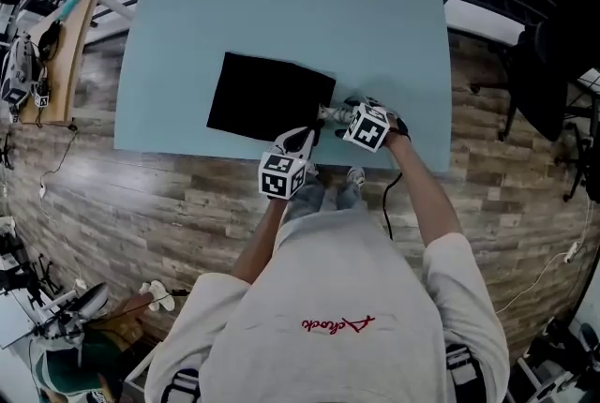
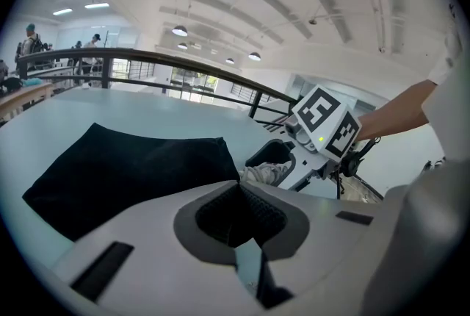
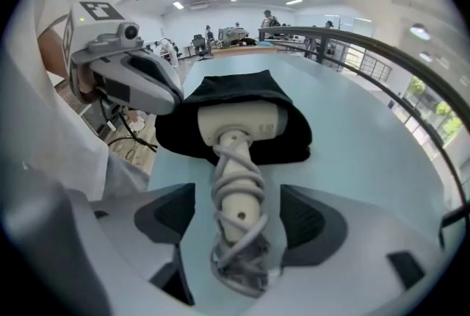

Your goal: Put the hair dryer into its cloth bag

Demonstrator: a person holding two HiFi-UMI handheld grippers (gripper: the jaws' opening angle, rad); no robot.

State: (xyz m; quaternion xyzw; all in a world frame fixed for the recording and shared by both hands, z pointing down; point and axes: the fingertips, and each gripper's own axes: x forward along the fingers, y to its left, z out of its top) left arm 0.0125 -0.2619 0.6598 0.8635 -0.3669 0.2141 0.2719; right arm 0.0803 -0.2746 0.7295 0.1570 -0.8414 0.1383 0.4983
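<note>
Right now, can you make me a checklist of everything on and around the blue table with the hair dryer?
Surface: light blue table, flat.
Job's things: white hair dryer, head in the mouth of the black cloth bag, handle sticking out.
Clutter: nothing seen.
Grippers: left gripper shut at the bag's edge, pinch unclear; right gripper open, jaws either side of the handle, not touching.
Cables: cord wound round the handle; black cable below the right gripper.
Surroundings: wooden floor, railing.

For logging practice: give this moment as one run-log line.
hair dryer: head partly in black cloth bag; right gripper: open around handle; left gripper: shut
</note>
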